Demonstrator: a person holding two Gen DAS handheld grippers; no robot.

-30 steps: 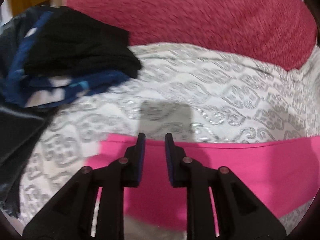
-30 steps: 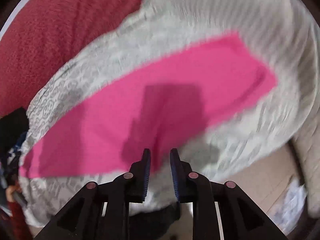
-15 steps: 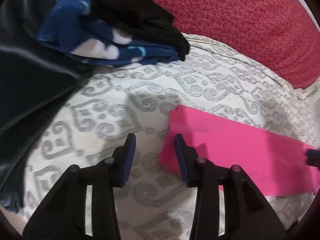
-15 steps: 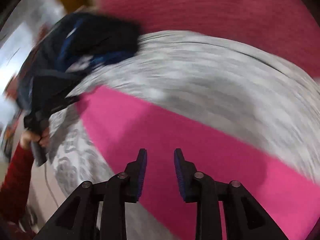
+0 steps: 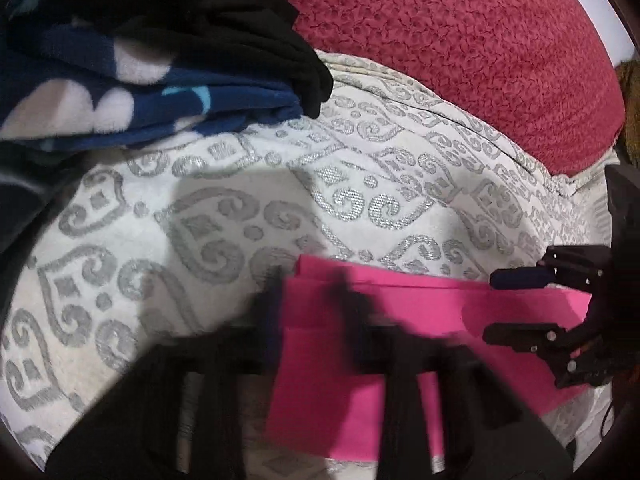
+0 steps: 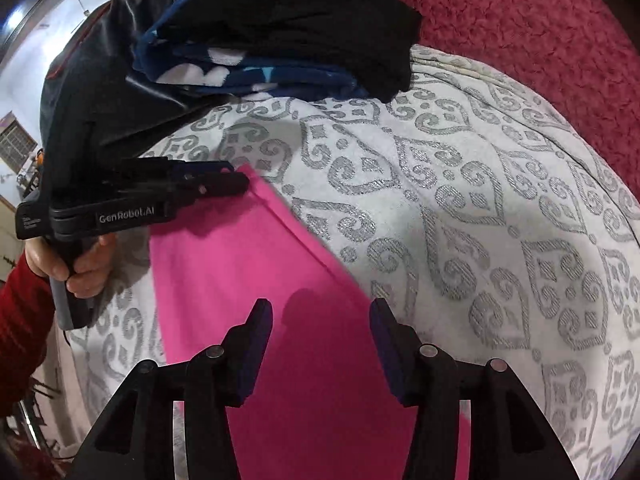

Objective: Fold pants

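Note:
The pink pants (image 5: 440, 304) (image 6: 248, 272) lie as a long folded strip on the patterned bedspread (image 5: 240, 216) (image 6: 480, 200). My left gripper (image 5: 310, 304) is blurred in its own view, with the strip's left end between its fingers. In the right wrist view the left gripper (image 6: 240, 182) is shut on the far corner of the pants. My right gripper (image 6: 320, 320) hovers over the middle of the strip. Its jaws are opening and nothing is pinched between them. The left wrist view shows the right gripper (image 5: 504, 306) from the side, fingers apart over the cloth.
A stack of folded clothes sits at the back left: a blue and white fleece (image 5: 140, 100) (image 6: 248, 68) under a black garment (image 5: 200, 12) (image 6: 320, 12). A red blanket (image 5: 460, 52) (image 6: 540, 28) lies behind. A hand (image 6: 84, 264) in a red sleeve holds the left gripper.
The left gripper moved to the end of the pants and closed on it. The right gripper swung across the bed, rolled, and its jaws spread wider.

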